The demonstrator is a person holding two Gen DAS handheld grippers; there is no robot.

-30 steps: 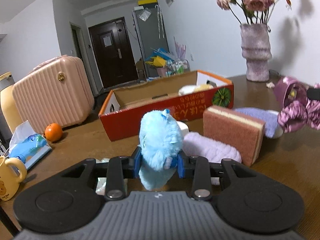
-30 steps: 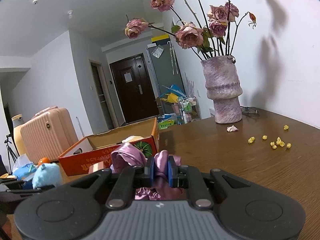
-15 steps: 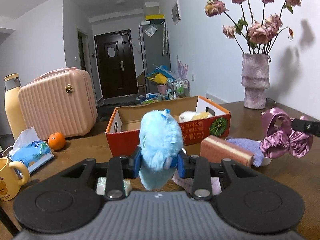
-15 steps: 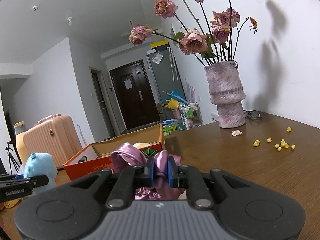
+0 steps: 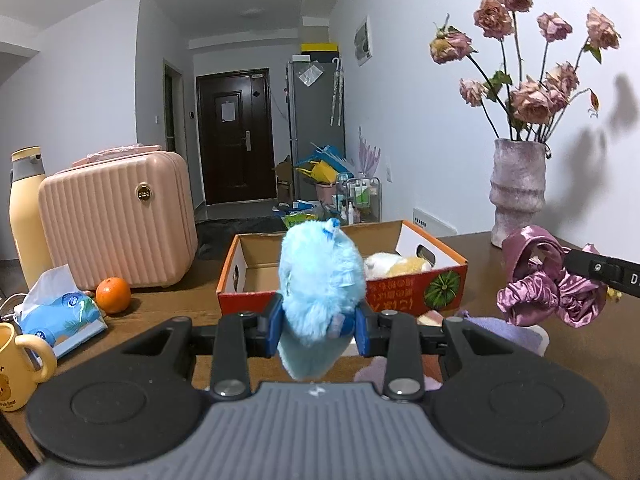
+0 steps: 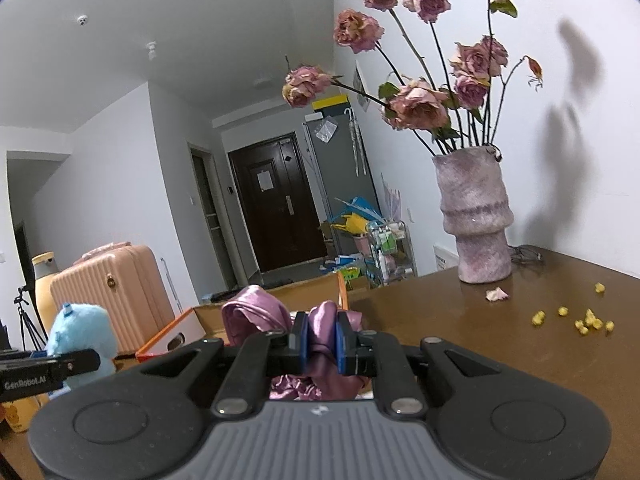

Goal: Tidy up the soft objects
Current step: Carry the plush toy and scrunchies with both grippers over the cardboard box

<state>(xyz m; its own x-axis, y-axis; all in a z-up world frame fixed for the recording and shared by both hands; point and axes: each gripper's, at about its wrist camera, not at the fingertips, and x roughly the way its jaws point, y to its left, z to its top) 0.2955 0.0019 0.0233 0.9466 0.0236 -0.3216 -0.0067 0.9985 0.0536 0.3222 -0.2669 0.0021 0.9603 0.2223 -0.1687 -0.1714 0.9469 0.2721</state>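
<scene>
Basically both jaws clamped: left gripper [image 5: 319, 328] on blue plush [image 5: 320, 280], right gripper [image 6: 320, 344] on satin scrunchie [image 6: 324, 330]; scrunchie grip looks thin, may slip before the box [image 5: 400, 296]

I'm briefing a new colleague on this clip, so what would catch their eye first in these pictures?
Probably the fluffy blue plush, pinched in the left hand-held gripper just in front of the orange box. Next, the shiny purple scrunchie clamped in the right hand-held gripper, held up to the right of the box. Behind it all, the vase of faded roses stands on the table by the wall.
</scene>
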